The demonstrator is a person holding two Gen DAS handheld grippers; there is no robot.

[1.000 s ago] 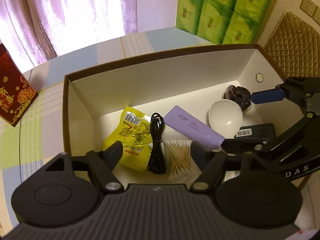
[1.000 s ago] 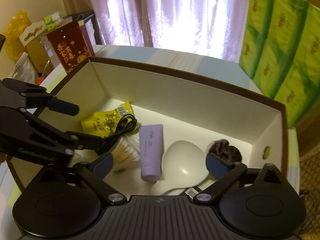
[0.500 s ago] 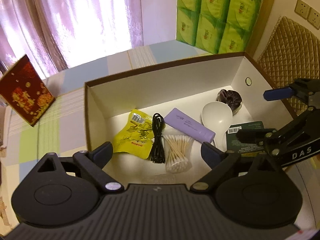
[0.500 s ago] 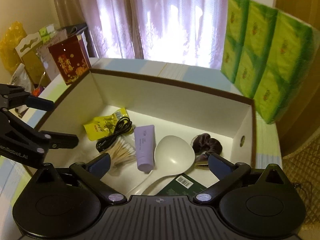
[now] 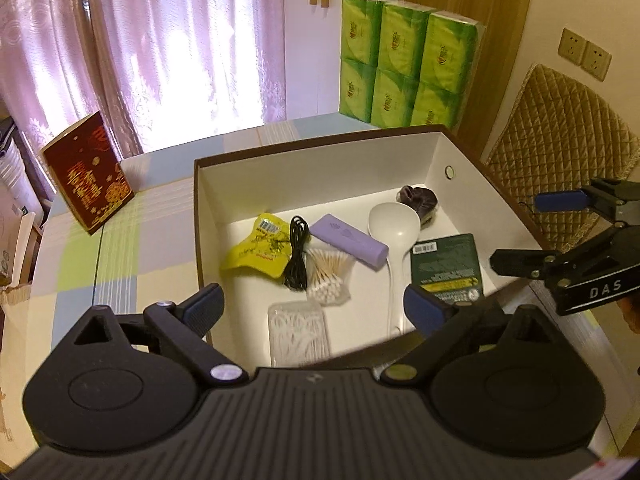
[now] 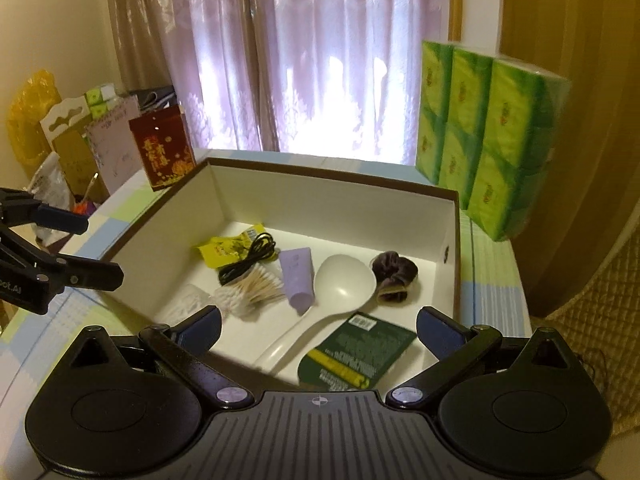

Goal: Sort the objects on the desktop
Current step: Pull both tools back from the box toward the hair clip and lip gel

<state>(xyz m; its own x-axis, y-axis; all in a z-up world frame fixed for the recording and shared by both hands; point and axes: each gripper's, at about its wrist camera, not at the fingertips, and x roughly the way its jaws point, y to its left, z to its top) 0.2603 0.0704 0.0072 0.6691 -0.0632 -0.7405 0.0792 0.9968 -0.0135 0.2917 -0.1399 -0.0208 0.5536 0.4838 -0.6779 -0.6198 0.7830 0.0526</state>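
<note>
Both grippers hang above the near edge of the white box [image 5: 320,172], the left gripper [image 5: 314,306] and right gripper [image 6: 318,326] each with jaws spread wide and holding nothing. In the box, mid-frame, lie a yellow packet [image 5: 260,248], black cable [image 5: 298,256], cotton swabs [image 5: 328,276], purple tube [image 5: 348,240], white spoon [image 5: 394,226], dark scrunchie [image 5: 418,198] and green packet [image 5: 446,266].

White-walled box [image 5: 320,176] with brown rim, yellow snack packet [image 5: 262,252], black cable [image 5: 298,258], lilac tube [image 5: 348,240], white spoon [image 5: 394,224], dark green packet [image 5: 446,264], dark maroon scrunchie [image 5: 420,198], pastel checked counter [image 5: 120,248], red and gold box [image 5: 88,178], green tissue packs [image 5: 404,68], pink curtains [image 5: 160,40].
</note>
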